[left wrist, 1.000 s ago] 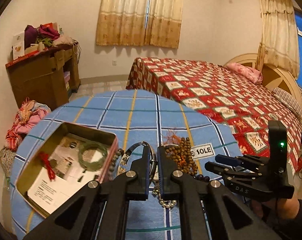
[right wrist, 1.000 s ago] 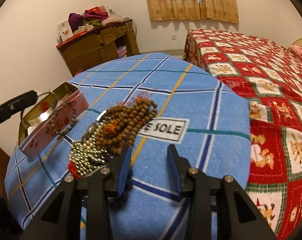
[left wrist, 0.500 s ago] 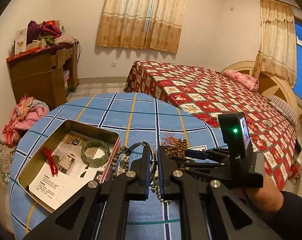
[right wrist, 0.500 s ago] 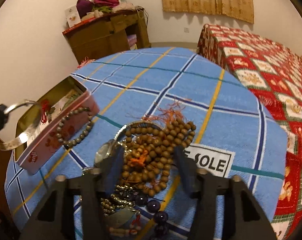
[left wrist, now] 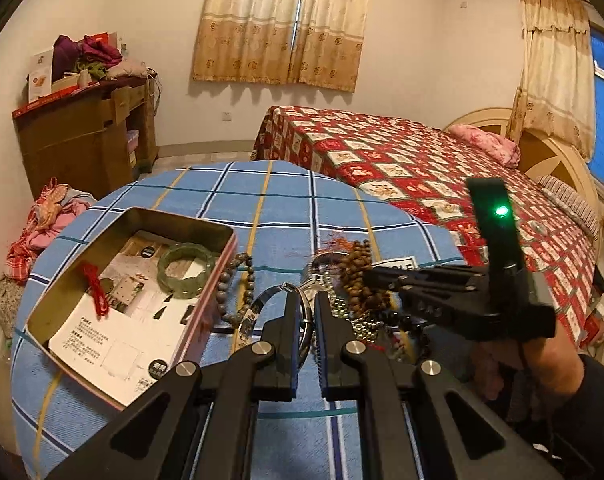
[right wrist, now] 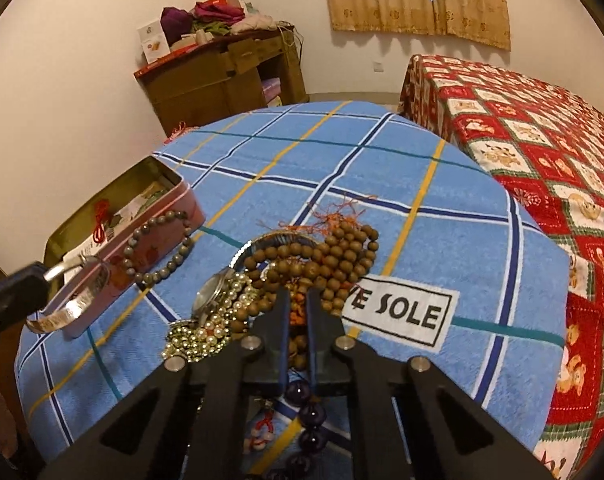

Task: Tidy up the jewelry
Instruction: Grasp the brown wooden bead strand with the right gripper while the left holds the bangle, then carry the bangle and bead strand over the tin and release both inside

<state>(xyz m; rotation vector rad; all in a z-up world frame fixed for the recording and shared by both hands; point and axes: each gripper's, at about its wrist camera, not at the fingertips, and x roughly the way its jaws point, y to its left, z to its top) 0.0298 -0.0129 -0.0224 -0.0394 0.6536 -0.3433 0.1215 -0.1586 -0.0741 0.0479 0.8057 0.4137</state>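
Whereas half a second ago the right tongs [right wrist: 296,308] straddled the wooden bead strand [right wrist: 322,256] open, they now pinch it; left tongs [left wrist: 302,320] stay clamped on a silver cuff bangle [right wrist: 72,300]. Open tin [left wrist: 206,312] holds jade bangle [left wrist: 186,266], red cord [left wrist: 96,290]. Blue plaid desk [right wrist: 342,168]; bed [left wrist: 402,160] behind.
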